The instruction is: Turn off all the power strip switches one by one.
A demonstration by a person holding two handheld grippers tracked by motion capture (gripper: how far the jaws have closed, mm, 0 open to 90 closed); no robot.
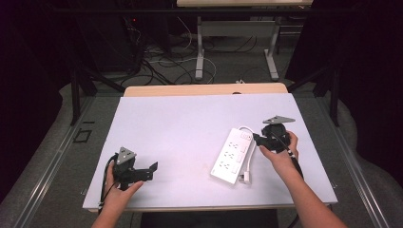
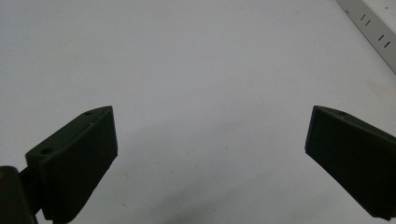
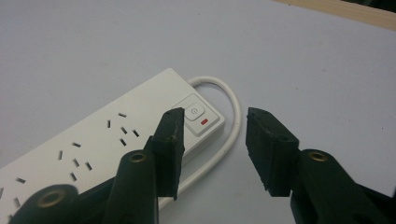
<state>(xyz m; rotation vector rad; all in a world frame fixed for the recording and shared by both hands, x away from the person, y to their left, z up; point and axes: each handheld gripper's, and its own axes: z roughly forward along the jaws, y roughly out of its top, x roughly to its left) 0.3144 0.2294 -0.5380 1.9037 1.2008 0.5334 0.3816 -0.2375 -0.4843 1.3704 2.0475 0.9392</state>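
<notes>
Seen from above, a white power strip [image 1: 234,156] lies at an angle on the right half of the pale table [image 1: 180,128], its white cord [image 1: 248,159] running along its right edge to a plug [image 1: 246,177] at the near end. The right gripper [image 1: 257,138], held in the person's right hand [image 1: 280,151], hovers at the strip's far end, just beside the switch corner. The right gripper view adds detail the high view lacks: a white power button [image 3: 195,112] with a small red mark beneath it, rows of socket slots, and the cord looping out of the strip's end. There the jaws stand partly apart, nothing pressed between them; one jaw hangs over the strip's edge beside the button and the other over bare table beyond the cord, though whether the near jaw touches the casing is hard to say. The left gripper [image 1: 153,169], in the left hand [image 1: 119,190], rests near the table's front left corner, well apart from the strip. Its own view shows the jaws spread wide over bare table [image 2: 196,93], with a corner of the strip [image 2: 373,25] at the upper right.
</notes>
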